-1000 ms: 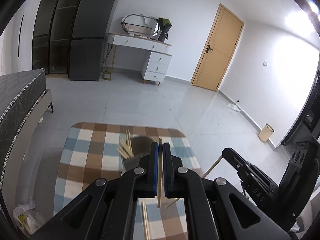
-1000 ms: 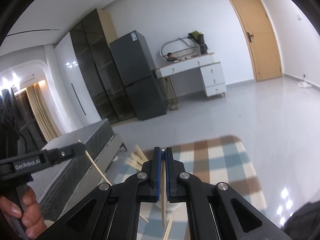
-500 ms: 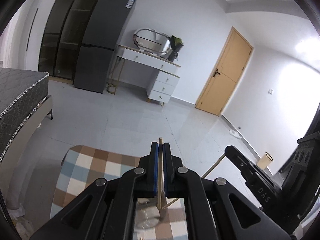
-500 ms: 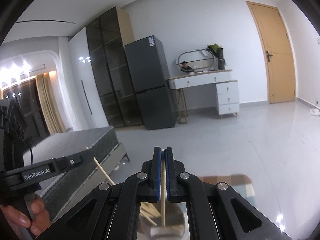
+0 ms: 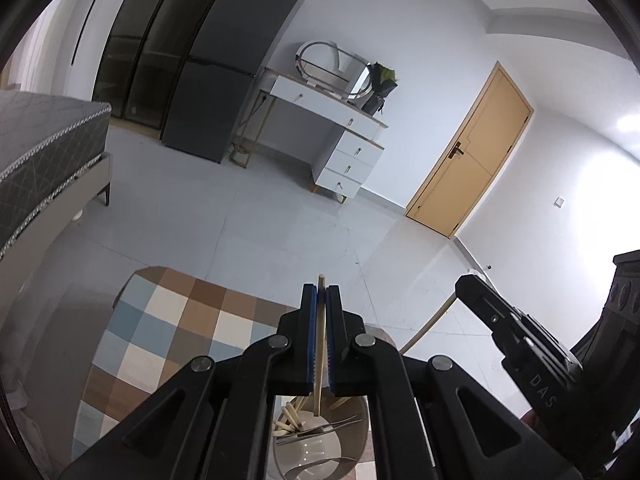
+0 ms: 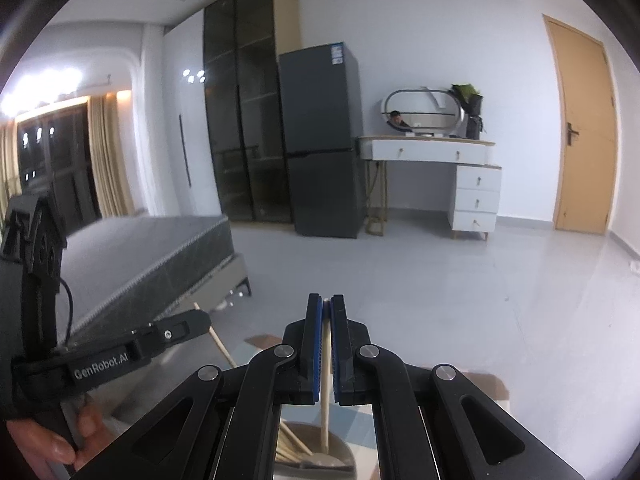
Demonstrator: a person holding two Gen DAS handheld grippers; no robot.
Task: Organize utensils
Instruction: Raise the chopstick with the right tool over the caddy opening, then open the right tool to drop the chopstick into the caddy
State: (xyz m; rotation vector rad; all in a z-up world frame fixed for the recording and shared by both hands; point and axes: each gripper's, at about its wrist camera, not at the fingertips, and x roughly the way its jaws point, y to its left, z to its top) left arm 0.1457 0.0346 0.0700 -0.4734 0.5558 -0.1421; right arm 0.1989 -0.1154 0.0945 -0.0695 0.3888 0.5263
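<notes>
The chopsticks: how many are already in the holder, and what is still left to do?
Done: several chopsticks and some metal utensils already stand in the grey holder. In hand: each hand-held gripper, left and right, is shut on one chopstick above it. Left: lower and release both. An exact count is not visible.

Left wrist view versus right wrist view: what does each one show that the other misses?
Only the left wrist view shows metal cutlery inside the grey holder, and most of the checked tablecloth. Only the right wrist view shows lit curtains and a hand gripping the other tool. Both show fingers shut on a wooden chopstick above the holder, other chopsticks inside it, plus the fridge, dresser and door.
</notes>
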